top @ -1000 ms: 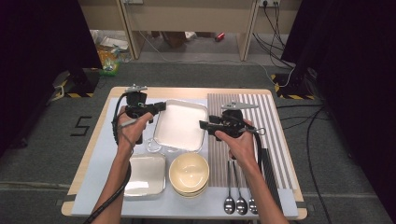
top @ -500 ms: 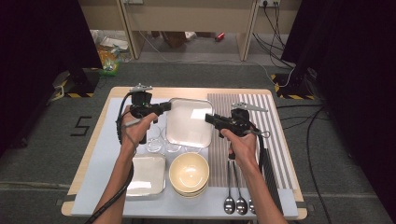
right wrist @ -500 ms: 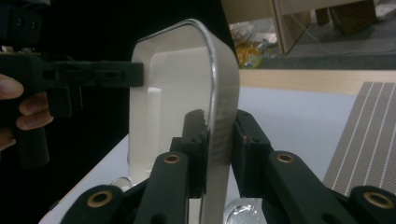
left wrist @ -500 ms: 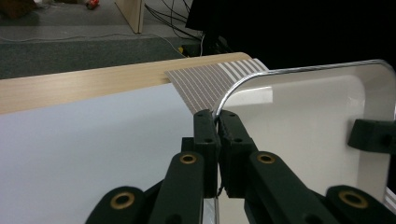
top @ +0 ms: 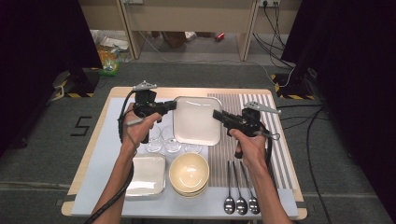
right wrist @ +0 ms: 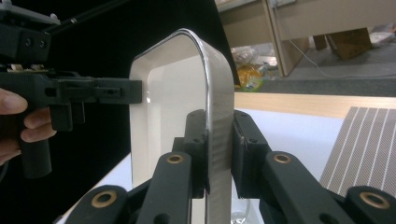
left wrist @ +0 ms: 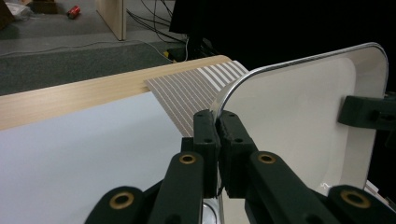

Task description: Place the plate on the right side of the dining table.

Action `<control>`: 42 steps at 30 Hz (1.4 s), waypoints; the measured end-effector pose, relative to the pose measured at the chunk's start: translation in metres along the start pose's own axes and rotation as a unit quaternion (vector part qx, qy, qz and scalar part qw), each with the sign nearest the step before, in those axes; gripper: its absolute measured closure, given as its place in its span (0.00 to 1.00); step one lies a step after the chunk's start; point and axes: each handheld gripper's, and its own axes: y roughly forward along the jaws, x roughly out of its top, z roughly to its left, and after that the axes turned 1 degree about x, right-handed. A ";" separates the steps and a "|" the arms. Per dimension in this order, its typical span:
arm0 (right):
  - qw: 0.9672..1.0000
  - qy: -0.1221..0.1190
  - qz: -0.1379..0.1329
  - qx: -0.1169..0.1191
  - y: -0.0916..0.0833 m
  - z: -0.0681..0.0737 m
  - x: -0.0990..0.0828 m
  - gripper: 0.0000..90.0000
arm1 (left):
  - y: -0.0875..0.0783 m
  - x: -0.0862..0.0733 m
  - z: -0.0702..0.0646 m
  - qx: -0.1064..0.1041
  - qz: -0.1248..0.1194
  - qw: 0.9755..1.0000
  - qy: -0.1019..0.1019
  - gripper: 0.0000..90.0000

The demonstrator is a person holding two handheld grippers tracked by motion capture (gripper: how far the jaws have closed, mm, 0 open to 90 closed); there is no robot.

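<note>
Now both grippers hold the white rounded-square tray with the shiny metal rim [top: 196, 120], one at each side, above the back middle of the table [top: 93, 154]. The left gripper [top: 172, 105] has its black jaws clenched on the tray's left edge; in the left gripper view its pads [left wrist: 219, 135] pinch the rim where the corner starts to curve. The right gripper [top: 217, 115] has the opposite edge: its jaws have just been closing, and in the right gripper view they press on the rim from both sides, with the tray [right wrist: 177, 116] standing on edge between them.

Under the tray, in the high view, three clear drinking glasses [top: 172, 145] stand close together on the pale blue mat [top: 102, 140]. Nearer the person sit a smaller white square dish [top: 147, 174] and, just beside it, a stack of cream-coloured bowls [top: 189, 173]. To the right, three metal spoons [top: 240, 198] lie side by side on the grey striped placemat [top: 280, 154].
</note>
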 end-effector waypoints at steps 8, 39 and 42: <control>1.000 -0.008 -0.007 0.011 -0.015 -0.002 0.008 0.88 | -0.011 0.004 -0.008 -0.012 0.009 1.000 0.023 0.76; 0.998 0.018 0.005 -0.053 -0.079 -0.056 0.000 0.88 | -0.101 -0.065 0.082 0.085 0.030 0.995 -0.032 0.34; 0.998 0.025 0.003 -0.054 -0.081 -0.058 -0.003 0.88 | -0.106 -0.078 0.093 0.098 0.036 0.994 -0.043 0.30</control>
